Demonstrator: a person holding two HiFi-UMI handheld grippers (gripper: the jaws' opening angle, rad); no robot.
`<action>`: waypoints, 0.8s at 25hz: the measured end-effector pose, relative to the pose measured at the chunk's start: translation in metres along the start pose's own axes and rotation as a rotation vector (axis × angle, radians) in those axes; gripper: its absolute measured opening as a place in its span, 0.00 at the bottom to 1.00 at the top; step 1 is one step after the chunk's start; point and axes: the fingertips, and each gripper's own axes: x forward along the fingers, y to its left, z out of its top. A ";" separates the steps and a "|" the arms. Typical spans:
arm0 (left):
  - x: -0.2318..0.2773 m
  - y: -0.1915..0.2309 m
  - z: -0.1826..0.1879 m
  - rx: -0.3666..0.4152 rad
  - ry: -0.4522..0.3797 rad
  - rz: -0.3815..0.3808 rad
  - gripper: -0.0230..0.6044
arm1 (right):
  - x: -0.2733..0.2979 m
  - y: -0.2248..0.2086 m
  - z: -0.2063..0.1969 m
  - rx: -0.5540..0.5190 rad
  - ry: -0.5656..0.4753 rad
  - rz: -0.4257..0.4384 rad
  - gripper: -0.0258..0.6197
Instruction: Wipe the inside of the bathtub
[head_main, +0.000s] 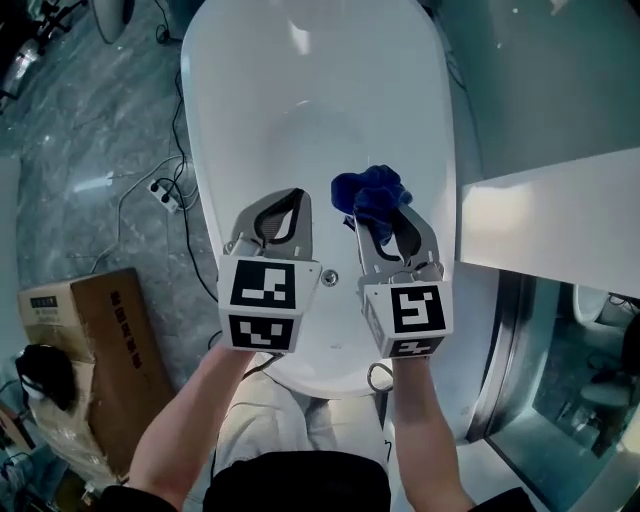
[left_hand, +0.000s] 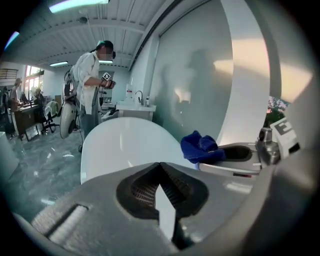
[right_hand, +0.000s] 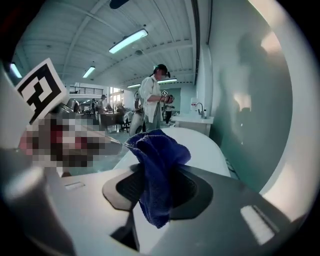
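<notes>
While held above the white bathtub (head_main: 300, 80), the right gripper (head_main: 381, 216) had its jaws clamped on a bunched blue cloth (head_main: 372, 188); the left gripper (head_main: 292, 198) had its jaws pressed together, nothing between.

Bathtub (head_main: 300, 90), cardboard box (head_main: 110, 350) on floor (head_main: 80, 150)

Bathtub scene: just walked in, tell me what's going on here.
A person stands at the near end of a white freestanding bathtub with a handheld gripper in each hand, both held over the tub's inside. The right tongs are shut on a crumpled blue cloth, which sticks out past the tips. The left tongs are shut with nothing between them. The cloth seems to hang clear of the tub's surface, so wiping looks not yet begun.
</notes>
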 end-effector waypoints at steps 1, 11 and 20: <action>-0.005 -0.001 0.015 0.000 -0.020 0.008 0.04 | -0.005 -0.002 0.013 0.004 -0.011 -0.003 0.25; -0.080 -0.015 0.137 -0.036 -0.240 0.113 0.04 | -0.059 -0.011 0.133 -0.029 -0.212 0.033 0.26; -0.136 -0.052 0.206 -0.047 -0.382 0.168 0.04 | -0.115 -0.016 0.222 -0.075 -0.371 0.081 0.26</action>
